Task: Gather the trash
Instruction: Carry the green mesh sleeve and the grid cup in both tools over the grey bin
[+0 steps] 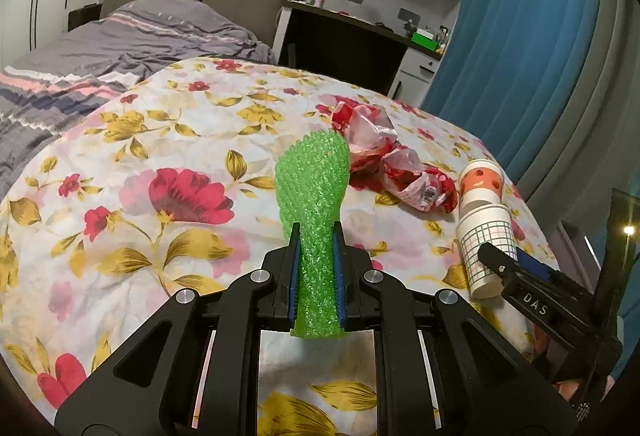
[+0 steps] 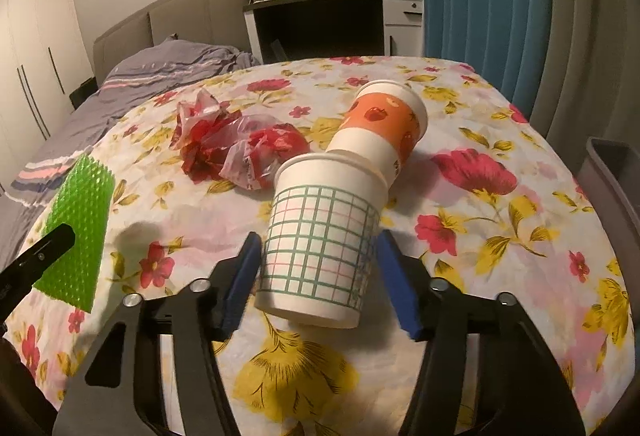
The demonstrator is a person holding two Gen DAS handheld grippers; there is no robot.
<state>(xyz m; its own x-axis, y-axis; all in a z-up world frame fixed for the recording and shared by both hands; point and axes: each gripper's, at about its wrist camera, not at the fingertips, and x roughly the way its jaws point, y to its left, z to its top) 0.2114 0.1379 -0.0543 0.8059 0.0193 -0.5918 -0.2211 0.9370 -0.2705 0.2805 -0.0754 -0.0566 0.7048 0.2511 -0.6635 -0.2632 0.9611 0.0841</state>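
My left gripper (image 1: 316, 236) is shut on a strip of green bubble wrap (image 1: 314, 187) and holds it above the floral tablecloth (image 1: 160, 155). It also shows in the right wrist view (image 2: 78, 232). My right gripper (image 2: 318, 248) is open, its blue pads on either side of a grid-patterned paper cup (image 2: 320, 248) lying on its side. An orange paper cup (image 2: 384, 123) is nested into the grid cup. A crumpled red and clear plastic bag (image 2: 236, 143) lies behind the cups; it also shows in the left wrist view (image 1: 392, 163).
A grey bin (image 2: 612, 179) stands at the table's right edge. A bed (image 1: 100, 47) lies behind on the left, a desk (image 1: 348, 35) at the back, a blue curtain (image 1: 520, 35) at the right.
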